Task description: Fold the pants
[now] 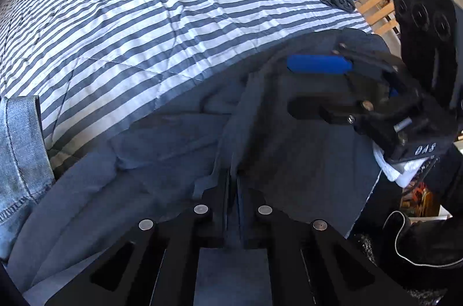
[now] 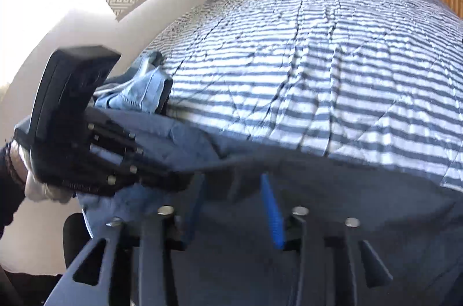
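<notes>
Striped bedspread open beyond grey pants

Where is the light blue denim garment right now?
The denim garment lies at the left edge of the left wrist view, on the striped quilt, touching the dark pants.
</notes>
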The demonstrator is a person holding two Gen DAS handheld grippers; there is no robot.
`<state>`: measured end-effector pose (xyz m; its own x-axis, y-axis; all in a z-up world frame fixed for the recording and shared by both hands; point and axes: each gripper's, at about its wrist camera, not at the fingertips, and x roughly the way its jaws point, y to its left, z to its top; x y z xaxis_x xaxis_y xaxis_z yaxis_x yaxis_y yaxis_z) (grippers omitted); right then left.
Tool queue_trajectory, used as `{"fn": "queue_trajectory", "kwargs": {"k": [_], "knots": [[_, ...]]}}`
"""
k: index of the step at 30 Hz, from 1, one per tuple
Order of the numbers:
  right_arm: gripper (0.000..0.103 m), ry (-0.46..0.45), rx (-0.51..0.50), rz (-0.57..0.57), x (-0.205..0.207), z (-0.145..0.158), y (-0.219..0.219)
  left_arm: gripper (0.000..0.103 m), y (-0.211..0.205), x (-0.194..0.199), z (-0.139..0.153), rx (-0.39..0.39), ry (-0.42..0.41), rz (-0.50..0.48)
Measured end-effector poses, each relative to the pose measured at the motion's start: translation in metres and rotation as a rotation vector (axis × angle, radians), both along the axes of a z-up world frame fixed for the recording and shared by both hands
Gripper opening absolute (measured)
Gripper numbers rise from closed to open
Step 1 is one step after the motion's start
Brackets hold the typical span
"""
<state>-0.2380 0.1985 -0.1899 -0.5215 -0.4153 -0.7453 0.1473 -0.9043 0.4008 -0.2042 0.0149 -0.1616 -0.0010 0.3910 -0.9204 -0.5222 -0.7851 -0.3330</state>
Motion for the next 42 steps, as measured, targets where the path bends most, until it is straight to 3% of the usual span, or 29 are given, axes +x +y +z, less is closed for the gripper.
{"fn": "queue_trajectory", "kwargs": {"k": [4, 6, 8, 13, 16, 17, 20, 21, 24, 25, 26, 27, 30, 34, 36, 39, 40, 42], "knots": [[0.054, -0.032, 0.01, -0.041, -0.024, 0.002, -0.006, 0.004, 0.008, 0.018, 0.0, -0.021, -0.001, -0.058], [0.036, -0.036, 0.092, -0.053, -0.028, -0.003, -0.018, 0.007, 0.006, 0.019, 0.001, -0.016, -0.02, -0.039], [0.027, -0.061, 0.122, -0.007, -0.021, -0.014, -0.029, 0.014, -0.006, 0.011, 0.007, 0.038, -0.041, 0.014], [0.024, -0.098, 0.167, -0.005, 0.022, -0.038, -0.025, 0.019, -0.025, -0.026, 0.009, 0.158, -0.106, 0.166], [0.021, -0.11, 0.185, -0.005, 0.033, -0.045, -0.025, 0.022, -0.015, -0.039, -0.007, 0.133, -0.161, 0.166], [0.021, -0.104, 0.185, -0.011, 0.034, -0.044, -0.024, 0.026, -0.009, -0.04, -0.012, 0.12, -0.175, 0.155], [0.021, -0.063, 0.172, -0.028, 0.039, -0.033, -0.02, 0.053, 0.0, -0.045, -0.026, 0.099, -0.197, 0.168], [0.021, -0.05, 0.173, -0.029, 0.042, -0.03, -0.018, 0.054, 0.0, -0.049, -0.029, 0.126, -0.206, 0.197], [0.021, -0.065, 0.176, -0.022, 0.045, -0.033, -0.015, 0.052, -0.005, -0.061, -0.032, 0.231, -0.227, 0.279], [0.021, -0.076, 0.178, -0.019, 0.046, -0.037, -0.015, 0.044, -0.007, -0.065, -0.031, 0.25, -0.213, 0.299], [0.021, -0.088, 0.181, -0.017, 0.047, -0.042, -0.015, 0.011, -0.008, -0.067, -0.03, 0.244, -0.2, 0.305], [0.02, -0.083, 0.187, -0.019, 0.049, -0.045, -0.016, 0.001, -0.008, -0.068, -0.028, 0.234, -0.192, 0.299], [0.02, -0.023, 0.165, -0.026, 0.057, -0.036, -0.014, 0.0, -0.007, -0.066, -0.01, 0.24, -0.138, 0.257], [0.02, 0.116, 0.099, -0.159, 0.08, -0.017, 0.016, 0.0, -0.016, -0.067, 0.013, 0.28, -0.091, 0.268], [0.02, 0.065, 0.115, -0.209, 0.077, -0.024, 0.029, 0.0, -0.023, -0.065, 0.019, 0.249, -0.06, 0.279], [0.021, -0.038, 0.099, -0.204, 0.072, -0.046, 0.036, 0.001, -0.028, -0.062, 0.005, 0.239, -0.163, 0.268], [0.02, -0.036, 0.112, -0.198, 0.072, -0.047, 0.033, 0.003, -0.031, -0.058, 0.0, 0.21, -0.175, 0.257], [0.02, -0.031, 0.139, -0.186, 0.071, -0.046, 0.03, 0.025, -0.029, -0.05, -0.012, 0.151, -0.206, 0.248]]}}
